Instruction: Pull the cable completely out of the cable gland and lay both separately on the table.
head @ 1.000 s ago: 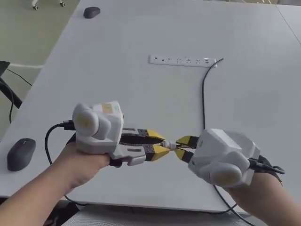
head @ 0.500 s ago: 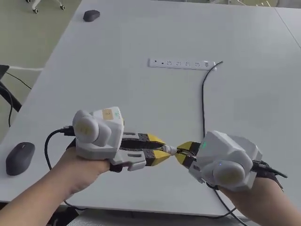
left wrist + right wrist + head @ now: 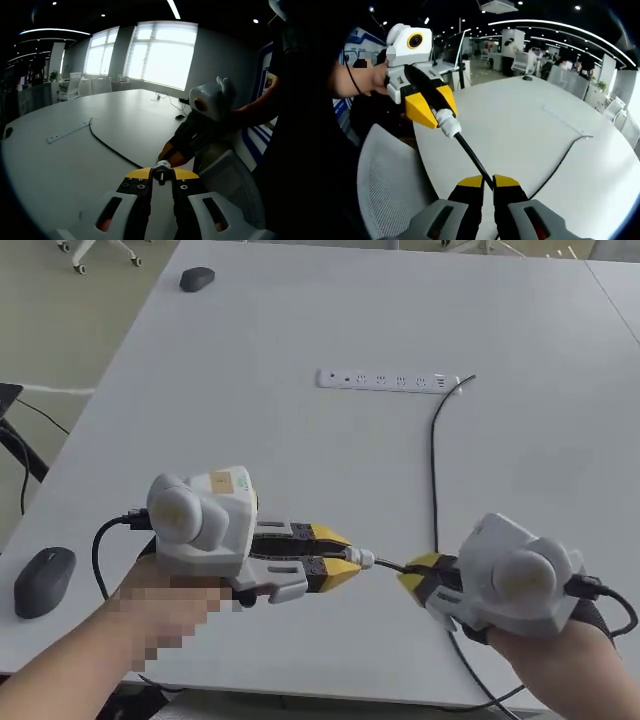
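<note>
A small white cable gland (image 3: 364,560) is pinched in my left gripper (image 3: 350,564), which is shut on it above the table's front part. In the right gripper view the gland (image 3: 447,123) sits at the yellow tips of the left gripper (image 3: 434,113). A short black cable (image 3: 391,565) runs out of the gland to my right gripper (image 3: 418,573), shut on it. That cable (image 3: 472,155) stretches taut between the two grippers. In the left gripper view the gland (image 3: 162,171) sits between my yellow tips, with the right gripper (image 3: 169,150) just beyond.
A white power strip (image 3: 388,380) lies mid-table, its black cord (image 3: 433,470) running toward the front edge. A dark mouse (image 3: 42,580) rests at the front left, another mouse (image 3: 197,279) far left. The white table (image 3: 250,370) stretches wide; a mesh chair (image 3: 390,190) stands below.
The right gripper has drawn away to the right, and a length of black cable now shows between it and the gland. The left gripper has stayed about where it was.
</note>
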`<act>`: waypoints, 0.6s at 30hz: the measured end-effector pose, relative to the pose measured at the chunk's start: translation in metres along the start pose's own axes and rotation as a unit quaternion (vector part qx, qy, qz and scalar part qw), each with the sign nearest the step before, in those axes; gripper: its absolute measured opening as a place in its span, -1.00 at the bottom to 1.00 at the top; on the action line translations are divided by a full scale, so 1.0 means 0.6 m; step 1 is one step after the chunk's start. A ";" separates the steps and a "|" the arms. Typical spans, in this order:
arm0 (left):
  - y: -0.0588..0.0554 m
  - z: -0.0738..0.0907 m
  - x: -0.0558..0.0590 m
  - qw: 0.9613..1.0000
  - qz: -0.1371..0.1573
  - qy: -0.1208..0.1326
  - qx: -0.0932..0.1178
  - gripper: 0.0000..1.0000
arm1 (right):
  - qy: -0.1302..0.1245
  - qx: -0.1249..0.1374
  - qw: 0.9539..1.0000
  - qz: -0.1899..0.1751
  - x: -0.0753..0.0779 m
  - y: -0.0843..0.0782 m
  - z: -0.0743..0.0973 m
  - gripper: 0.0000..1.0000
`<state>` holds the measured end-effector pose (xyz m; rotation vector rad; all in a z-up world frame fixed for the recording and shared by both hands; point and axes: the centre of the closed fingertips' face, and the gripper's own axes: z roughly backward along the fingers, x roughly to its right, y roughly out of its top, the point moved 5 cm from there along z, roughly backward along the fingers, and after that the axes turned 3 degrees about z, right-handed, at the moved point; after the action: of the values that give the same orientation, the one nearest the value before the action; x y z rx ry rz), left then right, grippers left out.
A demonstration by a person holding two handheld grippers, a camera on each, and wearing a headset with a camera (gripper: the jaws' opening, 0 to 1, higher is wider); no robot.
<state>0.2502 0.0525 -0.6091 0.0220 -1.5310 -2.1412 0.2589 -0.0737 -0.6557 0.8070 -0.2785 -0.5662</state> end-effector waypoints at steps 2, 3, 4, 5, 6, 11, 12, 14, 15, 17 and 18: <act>0.000 0.001 0.001 1.000 0.001 0.001 -0.001 -0.70 | 0.007 0.000 1.000 -0.020 -0.003 -0.005 -0.001 -0.98; -0.001 0.001 0.001 1.000 0.000 0.001 -0.001 -0.70 | 0.009 0.000 1.000 -0.029 -0.003 -0.007 -0.001 -0.98; -0.001 0.001 0.001 1.000 0.001 0.001 -0.001 -0.70 | 0.011 0.000 0.999 -0.037 -0.003 -0.009 -0.001 -0.98; -0.001 0.002 0.002 1.000 0.001 0.001 -0.001 -0.70 | 0.012 0.000 0.999 -0.046 -0.004 -0.011 -0.001 -0.98; -0.002 0.002 0.002 1.000 0.002 0.002 -0.002 -0.70 | 0.012 -0.002 0.999 -0.052 -0.004 -0.013 -0.001 -0.98; -0.004 0.005 0.005 1.000 0.002 0.006 -0.001 -0.70 | 0.003 -0.014 0.996 -0.083 0.000 -0.032 -0.001 -0.98; -0.004 0.006 0.005 1.000 0.003 0.006 -0.001 -0.70 | 0.003 -0.016 0.996 -0.089 0.001 -0.035 -0.001 -0.98; -0.005 0.008 0.002 1.000 0.004 0.008 0.000 -0.70 | -0.001 -0.020 0.995 -0.101 0.004 -0.043 0.001 -0.98; -0.005 0.009 0.003 1.000 0.005 0.007 0.001 -0.70 | -0.002 -0.021 0.994 -0.104 0.006 -0.048 0.002 -0.98; -0.004 0.009 0.004 1.000 0.007 0.008 0.003 -0.70 | -0.006 -0.024 0.993 -0.112 0.009 -0.056 0.003 -0.98; -0.004 0.010 0.004 1.000 0.006 0.008 0.003 -0.70 | -0.007 -0.026 0.993 -0.114 0.010 -0.059 0.003 -0.98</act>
<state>0.2453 0.0572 -0.6086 0.0312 -1.5260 -2.1212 0.2499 -0.0978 -0.6809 0.7902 -0.1857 -0.7900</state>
